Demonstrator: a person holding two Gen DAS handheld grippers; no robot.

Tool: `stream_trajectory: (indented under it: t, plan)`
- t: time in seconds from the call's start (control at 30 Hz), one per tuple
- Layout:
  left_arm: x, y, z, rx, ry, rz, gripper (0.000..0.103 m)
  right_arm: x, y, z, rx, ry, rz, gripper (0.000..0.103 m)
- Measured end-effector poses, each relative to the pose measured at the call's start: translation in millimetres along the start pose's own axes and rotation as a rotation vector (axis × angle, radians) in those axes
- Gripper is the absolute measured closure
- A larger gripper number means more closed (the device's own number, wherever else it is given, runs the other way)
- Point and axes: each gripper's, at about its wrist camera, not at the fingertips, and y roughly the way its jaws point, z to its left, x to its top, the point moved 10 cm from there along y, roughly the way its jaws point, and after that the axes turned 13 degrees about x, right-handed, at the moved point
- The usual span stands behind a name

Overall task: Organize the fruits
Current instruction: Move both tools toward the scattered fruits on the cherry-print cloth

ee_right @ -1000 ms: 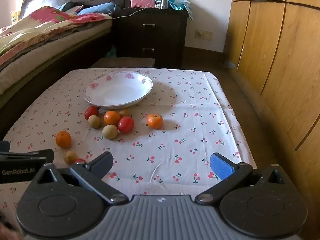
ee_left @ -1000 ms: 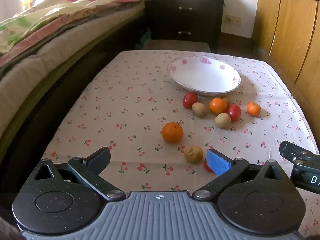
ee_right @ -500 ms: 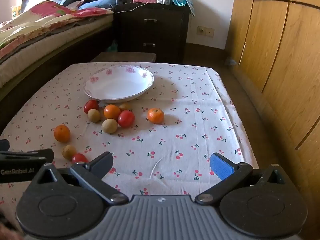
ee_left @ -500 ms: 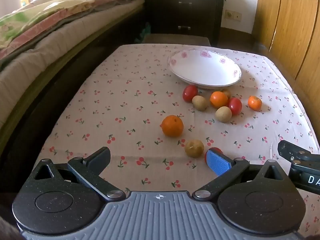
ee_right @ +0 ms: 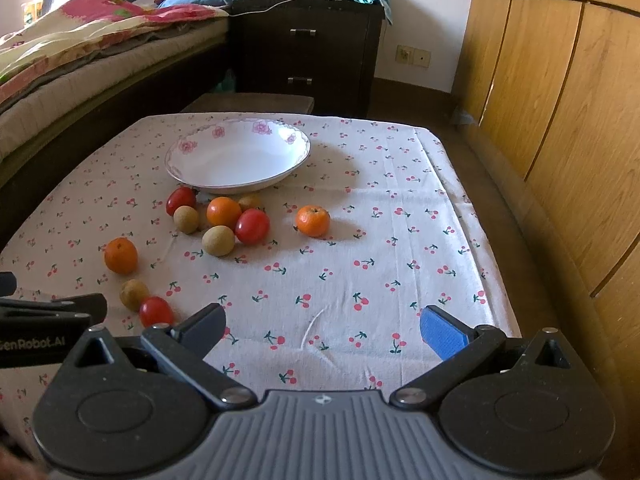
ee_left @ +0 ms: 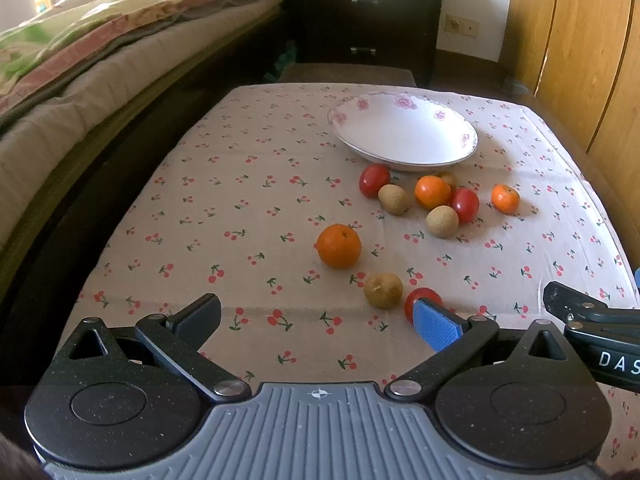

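Note:
An empty white bowl [ee_left: 404, 136] with pink flowers sits at the far side of the cherry-print table; it also shows in the right wrist view [ee_right: 238, 156]. Fruits lie in front of it: oranges [ee_left: 339, 245] [ee_right: 313, 220], red tomatoes [ee_left: 464, 204] [ee_right: 157, 311] and brown longans [ee_left: 383, 289] [ee_right: 218, 240]. My left gripper [ee_left: 316, 318] is open and empty, low over the near edge, with a tomato [ee_left: 420, 298] just behind its blue pad. My right gripper [ee_right: 322, 326] is open and empty over bare cloth.
A bed [ee_left: 100, 40] runs along the left. A dark nightstand [ee_right: 308, 40] stands behind the table. Wooden cabinet doors [ee_right: 560, 100] line the right. The table's right edge [ee_right: 492, 240] drops to the floor.
Both grippers have tilted down and moved slightly forward, so the table and fruits sit lower and larger in view. No fruit has moved. Both stay open.

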Motion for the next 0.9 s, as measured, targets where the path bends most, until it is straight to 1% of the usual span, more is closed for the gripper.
stream_trajectory:
  t: [0.9]
  plan:
    - [1.0, 0.3, -2.8, -0.002, 0.005, 0.009, 0.000, -1.7, 3.3, 4.4, 0.008, -0.004, 0.012, 0.000]
